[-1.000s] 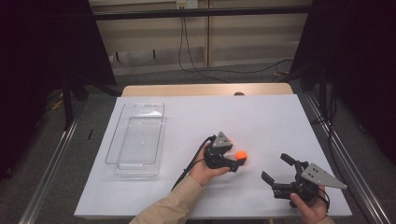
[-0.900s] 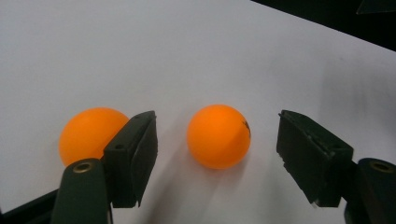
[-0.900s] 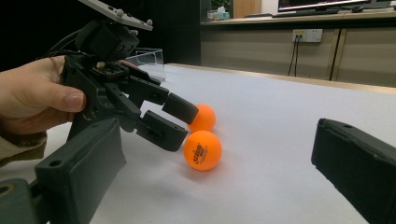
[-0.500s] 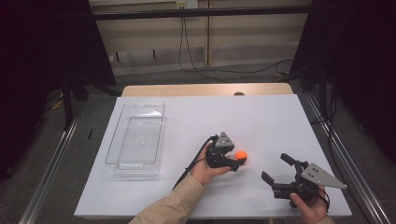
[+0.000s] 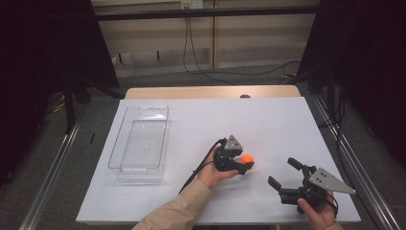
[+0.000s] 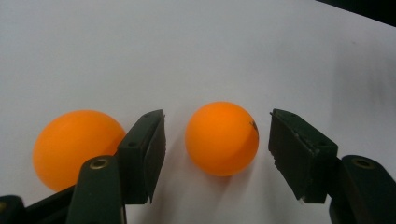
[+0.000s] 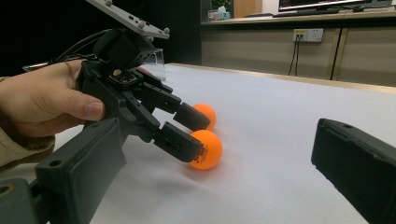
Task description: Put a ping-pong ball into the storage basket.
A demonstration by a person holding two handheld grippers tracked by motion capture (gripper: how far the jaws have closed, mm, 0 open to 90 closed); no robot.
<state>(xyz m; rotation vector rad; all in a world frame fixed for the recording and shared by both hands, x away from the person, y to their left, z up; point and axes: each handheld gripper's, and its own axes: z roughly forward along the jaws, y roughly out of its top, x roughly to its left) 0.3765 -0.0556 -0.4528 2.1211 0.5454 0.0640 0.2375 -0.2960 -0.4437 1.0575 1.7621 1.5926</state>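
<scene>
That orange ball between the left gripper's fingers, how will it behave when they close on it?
The orange ball is round and smooth, so it will probably roll or squirt sideways if the left gripper pinches off-centre. It looks like a light, hollow table-tennis ball; gentle pressure likely suffices.

clear tray (image 5: 139, 143) lies on white table (image 5: 268, 120).

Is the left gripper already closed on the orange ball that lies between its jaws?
No: in the left gripper view the left gripper is open, with white table visible on both sides of the orange ball.

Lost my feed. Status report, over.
Left hand-held gripper open, straddling one orange ball, no contact. Second ball outside its jaw. Right hand-held gripper open, idle.
</scene>
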